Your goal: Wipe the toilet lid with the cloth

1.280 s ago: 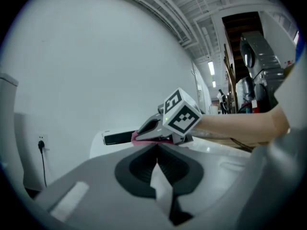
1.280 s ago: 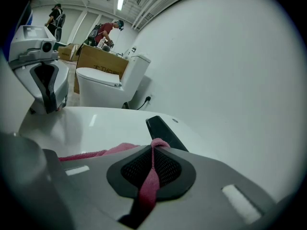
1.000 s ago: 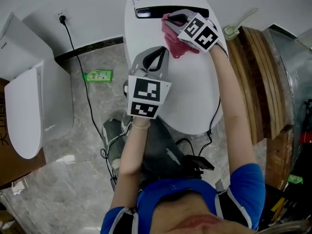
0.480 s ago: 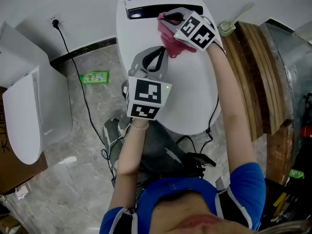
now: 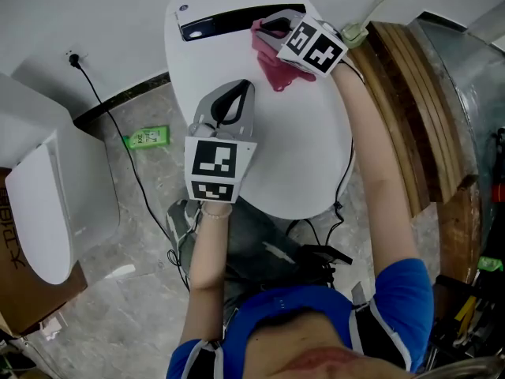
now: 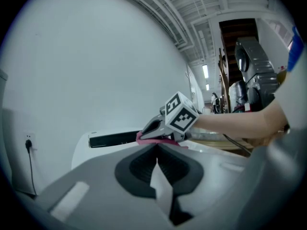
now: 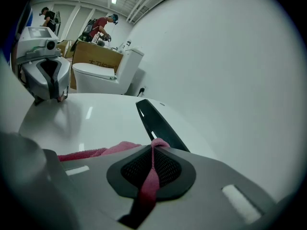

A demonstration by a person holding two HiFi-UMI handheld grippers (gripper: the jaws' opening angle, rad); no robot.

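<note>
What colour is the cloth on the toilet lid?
The cloth is pink, clearest in the head view.

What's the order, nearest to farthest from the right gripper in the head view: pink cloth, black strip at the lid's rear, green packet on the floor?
1. Pink cloth: clamped in the right gripper, lying on the toilet lid.
2. Black strip: just beyond the jaw tips, at the lid's rear.
3. Green packet: on the floor, left of the toilet.

Grey marble floor (image 5: 118, 306), white wall (image 5: 79, 14) — wooden boards (image 5: 410, 109).
</note>
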